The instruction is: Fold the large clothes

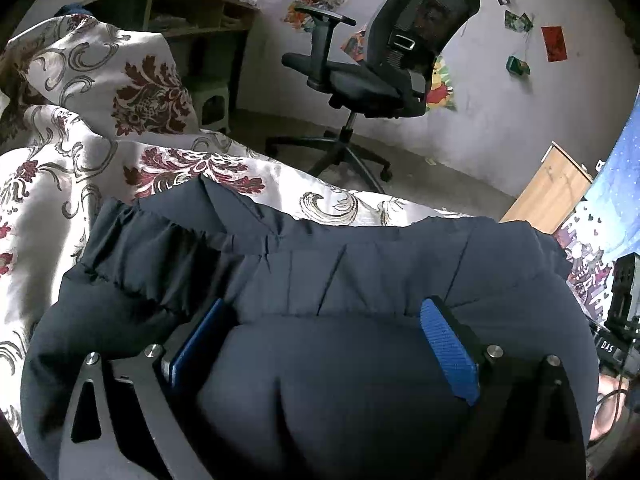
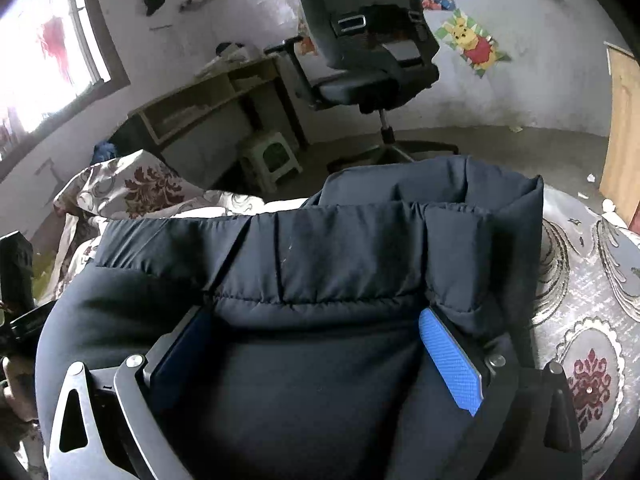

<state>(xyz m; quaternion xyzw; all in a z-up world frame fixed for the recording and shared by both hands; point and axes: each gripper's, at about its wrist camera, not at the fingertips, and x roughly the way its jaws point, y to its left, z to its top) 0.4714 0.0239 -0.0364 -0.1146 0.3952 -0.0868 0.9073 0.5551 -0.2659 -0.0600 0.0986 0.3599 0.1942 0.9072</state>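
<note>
Item: one dark navy padded jacket [image 1: 320,360], quilted, with a gathered elastic hem [image 1: 160,248] toward the left in the left wrist view; it lay bunched on a bed under a cream bedspread [image 1: 72,184] patterned with maroon and grey scrollwork, and in the right wrist view the jacket [image 2: 320,264] showed a folded edge standing up at its far side. Left gripper [image 1: 324,344]: its blue-padded fingers [image 1: 448,352] were spread wide, a thick roll of the jacket bulging between them and pressing against both pads; whether that amounted to a firm clamp could not be told. Right gripper [image 2: 316,348]: likewise wide apart, blue pads [image 2: 452,364] on either side of a mound of the same jacket, cloth against both, firmness of hold not discernible. Surroundings: a black mesh office chair [image 1: 384,60] on a grey floor beyond the bed; a wooden desk [image 2: 208,96] with open shelves against the wall, a pale green plastic stool [image 2: 272,160] beside it; a bright window [image 2: 48,64] at the left of the right wrist view; a cartoon bear poster [image 2: 474,46] and other pictures stuck on the whitish wall; a light wooden panel [image 1: 548,188] at the right; a patterned pillow [image 1: 120,80] at the head of the bed.
</note>
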